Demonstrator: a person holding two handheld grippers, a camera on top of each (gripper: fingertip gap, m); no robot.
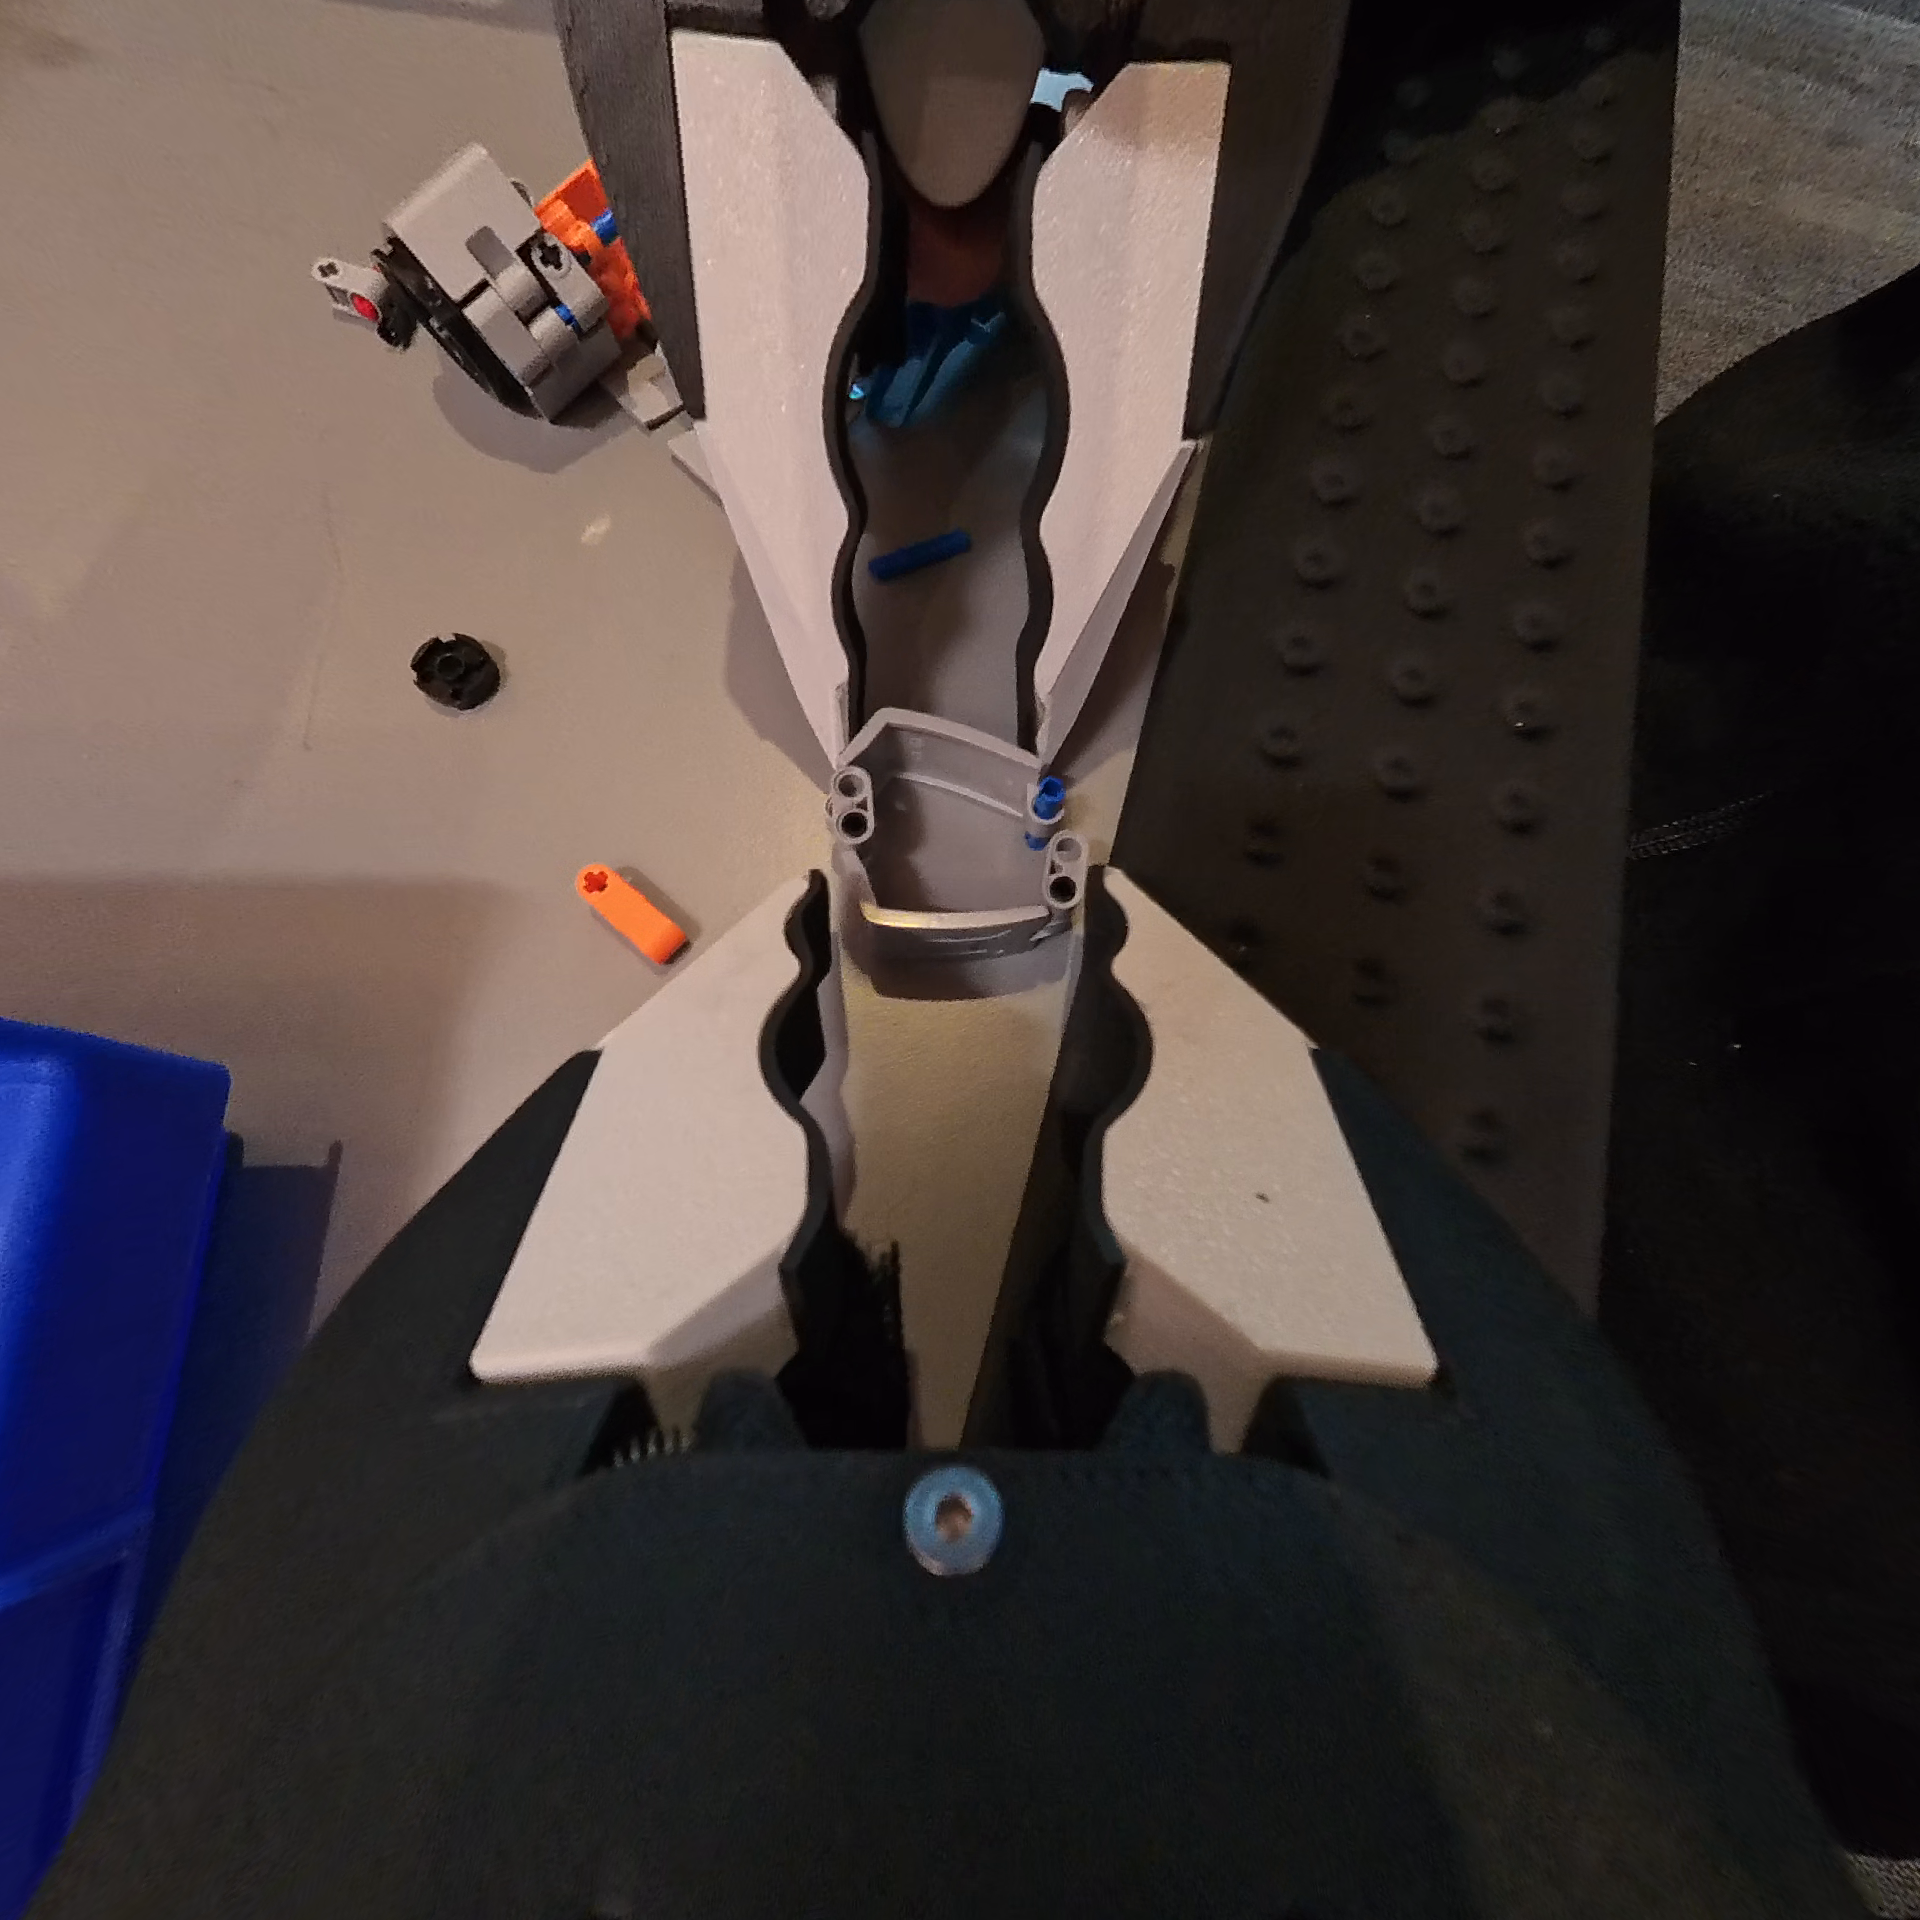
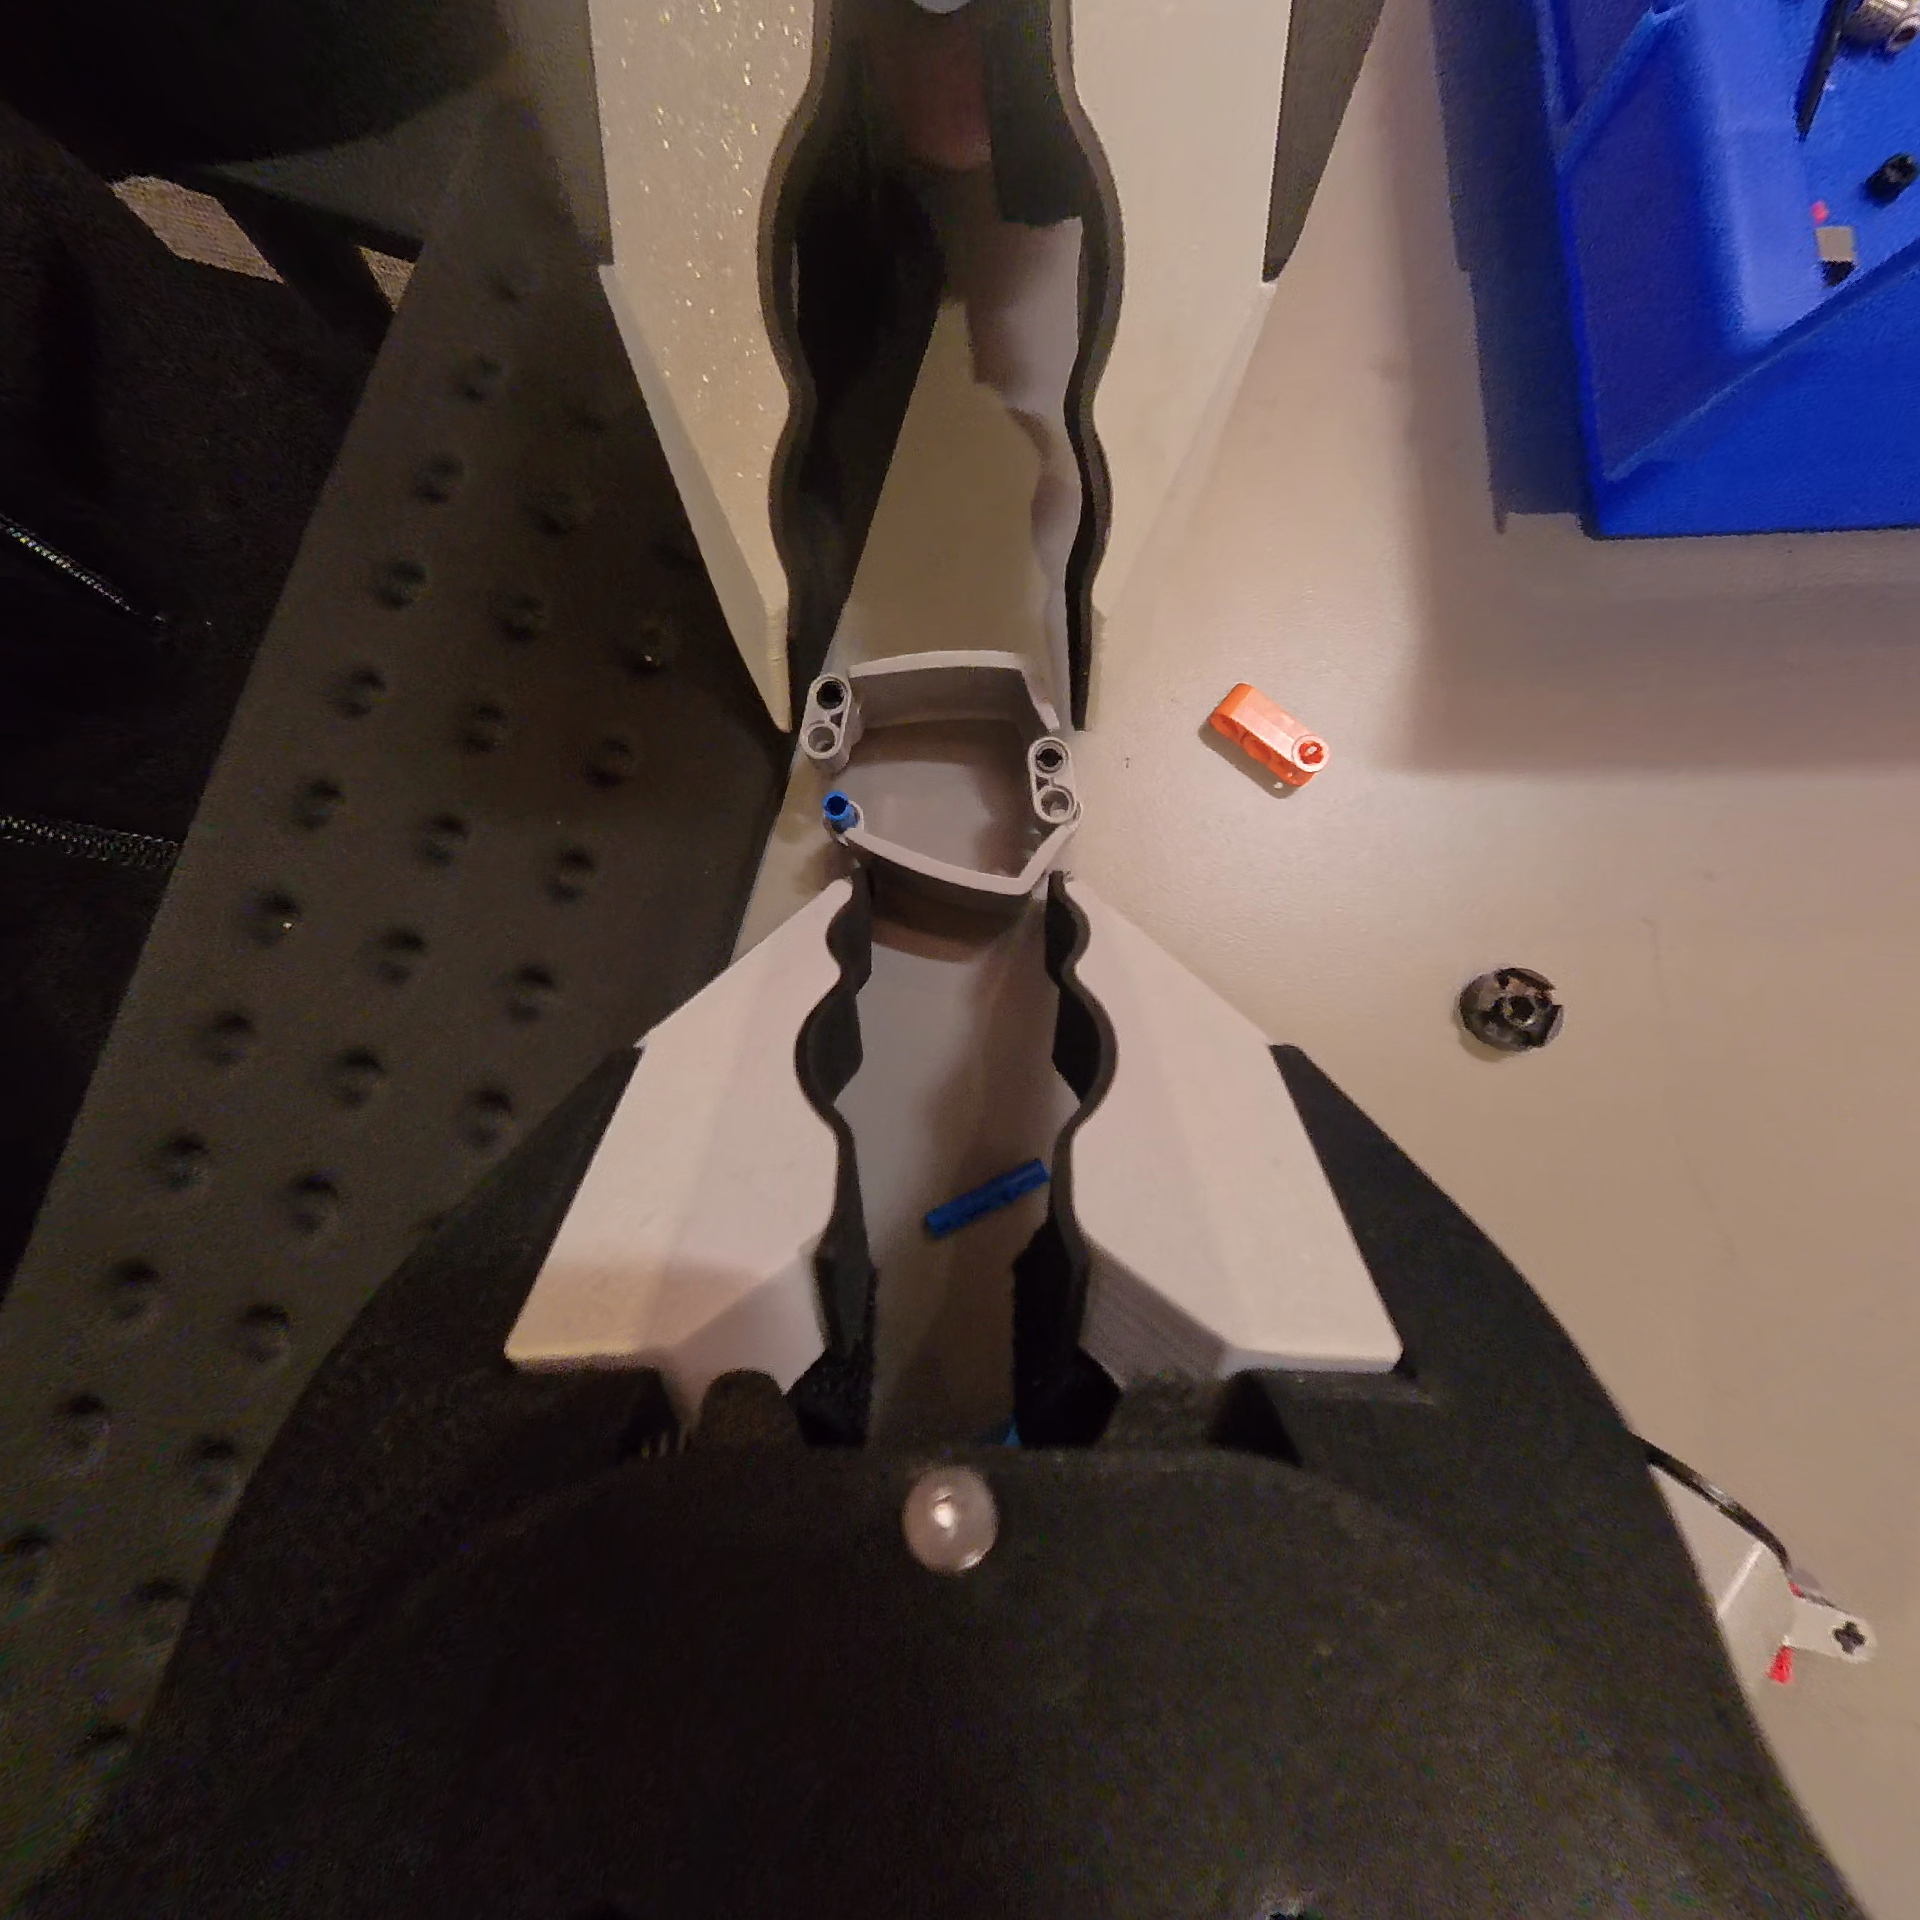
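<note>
Clearly, both claws met nose to nose over the pale desk (image 1: 208, 790), each pinching an opposite end of the same grey curved panel piece (image 1: 951, 831), which sat at the centre of both frames between the tips. The left claw (image 1: 951, 914) was closed on the panel's near end in its own view, and the right claw (image 2: 951, 894) was likewise clamped on the end nearest its camera. To handle this well, I judged that both grips should stay level and squeeze evenly, since the panel was hollow and held only at its edges, and a small blue pin (image 2: 836, 808) stuck out of 1 lug and could be knocked loose. A loose blue pin (image 2: 985, 1197) lay on the desk beneath the right claw. The left wrist view alone showed a grey and orange brick assembly (image 1: 499, 291) in the upper left and a blue bin (image 1: 94, 1299) at the lower left edge. The right wrist view alone showed the inside of a blue bin (image 2: 1704, 270) at the upper right holding small parts, and a wired grey part (image 2: 1808, 1621) at the lower right. Both views showed the orange connector (image 2: 1270, 740), the black round piece (image 2: 1509, 1010) and a black studded mat (image 2: 416, 831).
</note>
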